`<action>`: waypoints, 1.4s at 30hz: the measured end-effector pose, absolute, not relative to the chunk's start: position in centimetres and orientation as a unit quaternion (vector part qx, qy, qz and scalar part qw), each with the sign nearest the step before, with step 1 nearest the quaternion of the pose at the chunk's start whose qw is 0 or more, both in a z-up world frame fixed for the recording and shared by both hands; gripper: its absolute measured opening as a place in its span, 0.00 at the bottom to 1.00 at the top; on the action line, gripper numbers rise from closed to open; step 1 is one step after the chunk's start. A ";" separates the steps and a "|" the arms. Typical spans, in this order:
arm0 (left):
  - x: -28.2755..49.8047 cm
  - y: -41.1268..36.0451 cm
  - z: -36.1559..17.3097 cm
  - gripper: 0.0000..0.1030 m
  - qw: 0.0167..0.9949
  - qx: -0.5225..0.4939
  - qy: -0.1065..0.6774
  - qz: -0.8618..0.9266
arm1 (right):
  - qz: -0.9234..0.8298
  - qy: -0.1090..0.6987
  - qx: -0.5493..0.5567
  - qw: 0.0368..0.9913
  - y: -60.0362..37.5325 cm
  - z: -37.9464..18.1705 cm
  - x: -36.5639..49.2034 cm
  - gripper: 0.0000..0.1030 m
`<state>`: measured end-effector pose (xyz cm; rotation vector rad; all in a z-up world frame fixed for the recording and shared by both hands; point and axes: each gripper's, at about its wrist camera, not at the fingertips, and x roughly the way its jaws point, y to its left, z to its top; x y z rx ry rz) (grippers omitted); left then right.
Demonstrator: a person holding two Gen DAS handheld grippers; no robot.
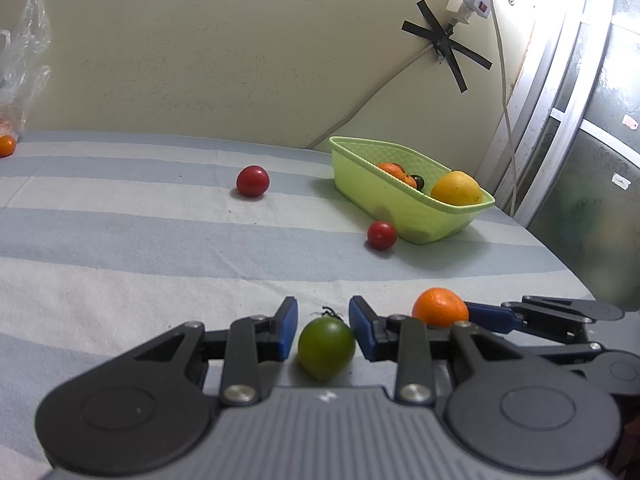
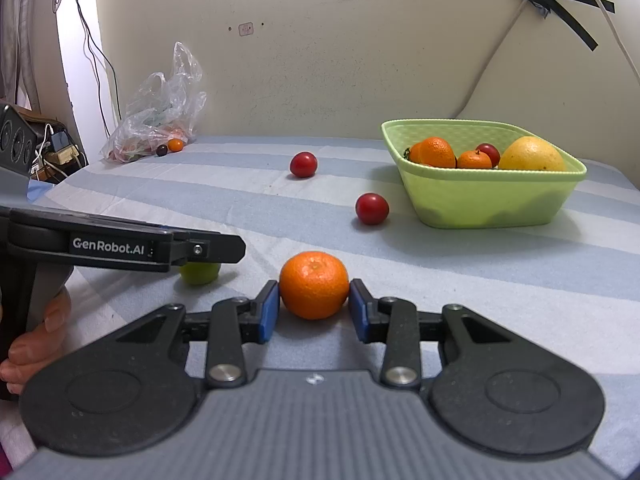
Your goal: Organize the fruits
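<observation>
Left tongs (image 1: 323, 330) stand apart around a green tomato (image 1: 326, 347), pads not touching. Right tongs (image 2: 313, 306) close against a mandarin (image 2: 314, 290) on the striped cloth (image 2: 500, 280). Beyond: two red tomatoes (image 2: 372, 208) (image 2: 303, 164), then the green basket (image 2: 496, 204) with fruit. Plastic bag (image 2: 160, 108) far left.

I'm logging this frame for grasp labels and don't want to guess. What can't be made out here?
- Right gripper: whether its pads press the mandarin or only flank it; the fruit's own curve covers the contact.
- Green tomato: right wrist view, mostly hidden under the left gripper.
- Basket bottom: the fruit piled inside covers it.
- Plastic bag contents: small and blurred.
</observation>
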<state>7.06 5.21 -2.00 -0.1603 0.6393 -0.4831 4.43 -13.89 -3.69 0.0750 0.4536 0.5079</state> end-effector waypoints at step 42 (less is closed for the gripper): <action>7.0 6.1 -1.9 0.26 0.912 -0.102 0.308 -0.250 | 0.237 0.189 0.071 0.950 -15.2 -3.4 3.7 0.38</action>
